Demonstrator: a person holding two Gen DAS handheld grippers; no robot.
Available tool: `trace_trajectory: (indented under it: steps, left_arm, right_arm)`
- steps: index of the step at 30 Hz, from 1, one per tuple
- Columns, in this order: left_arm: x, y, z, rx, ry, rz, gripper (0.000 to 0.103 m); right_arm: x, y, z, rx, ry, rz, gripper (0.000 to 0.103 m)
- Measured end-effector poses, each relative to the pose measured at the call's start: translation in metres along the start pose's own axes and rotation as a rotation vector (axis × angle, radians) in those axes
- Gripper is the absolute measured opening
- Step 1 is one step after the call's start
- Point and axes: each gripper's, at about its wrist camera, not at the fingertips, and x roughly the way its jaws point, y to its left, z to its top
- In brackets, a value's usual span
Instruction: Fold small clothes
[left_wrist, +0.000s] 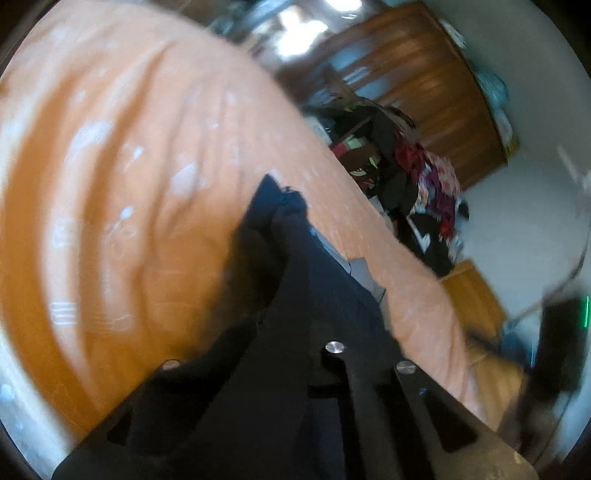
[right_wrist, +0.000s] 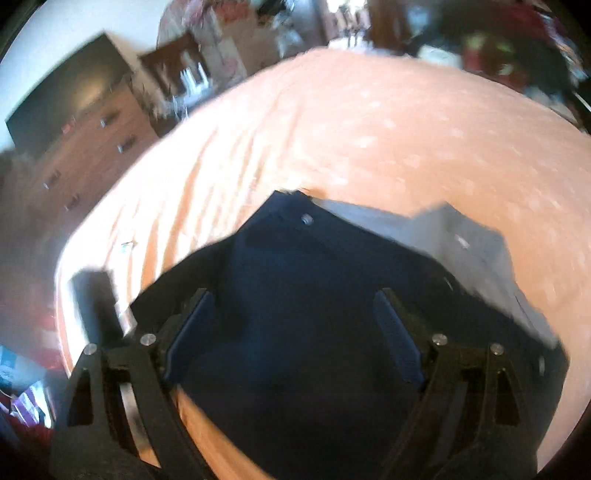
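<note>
An orange bedspread (right_wrist: 369, 140) with small pale flecks covers the bed and fills most of both views, which are smeared by motion blur. A dark navy garment (right_wrist: 295, 295) with a pale grey part (right_wrist: 461, 240) and a small metal snap lies on it near the bed's closest edge. The right gripper (right_wrist: 295, 325) hangs over the navy cloth, its blue-padded fingers (right_wrist: 192, 332) spread wide apart. The left gripper (left_wrist: 280, 258) is draped in the same dark cloth; its fingertips are hidden, so whether it pinches cannot be told. Beyond the bed's far edge stand a wooden wardrobe (left_wrist: 424, 85) and a heap of clothes (left_wrist: 406, 177). No writing is legible.
</note>
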Motion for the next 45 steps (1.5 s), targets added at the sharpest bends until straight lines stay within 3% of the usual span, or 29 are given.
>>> trace_trajectory:
  steps: [3,8,13,19,21,23,28,33,38,45]
  left_arm:
    - [0.001,-0.027,-0.008,0.148,-0.016,0.031,0.005]
    - [0.01,-0.061,-0.021,0.349,-0.027,0.111,0.009]
    - [0.017,-0.075,-0.027,0.436,-0.029,0.148,0.014]
    - [0.026,-0.09,-0.041,0.567,-0.024,0.19,0.021]
    - [0.028,-0.095,-0.042,0.598,-0.023,0.191,0.021]
    - [0.028,-0.093,-0.04,0.6,-0.017,0.176,0.021]
    - [0.018,-0.102,-0.034,0.612,0.007,0.089,0.021]
    - [0.008,-0.179,-0.06,0.783,0.054,-0.054,0.021]
    - [0.035,-0.257,-0.132,0.986,0.202,-0.196,0.025]
    - [0.081,-0.327,-0.215,1.076,0.389,-0.244,0.025]
  right_arm:
    - [0.053,0.024,0.035,-0.043,0.117,0.007,0.087]
    - [0.123,0.052,0.057,-0.097,0.281,-0.089,0.087]
    - [0.153,0.05,0.068,-0.089,0.31,-0.224,0.088]
    - [0.177,0.024,0.061,0.024,0.361,-0.217,0.085]
    - [0.174,0.016,0.056,0.0,0.339,-0.233,0.07]
    - [0.168,-0.01,0.05,0.089,0.323,-0.13,0.018]
    - [0.104,-0.066,0.007,0.188,0.095,0.036,0.014]
    - [0.023,-0.155,-0.064,0.336,-0.087,0.123,0.013]
    - [-0.025,-0.232,-0.126,0.453,-0.15,0.165,0.013]
    - [-0.04,-0.308,-0.194,0.564,-0.139,0.208,0.013]
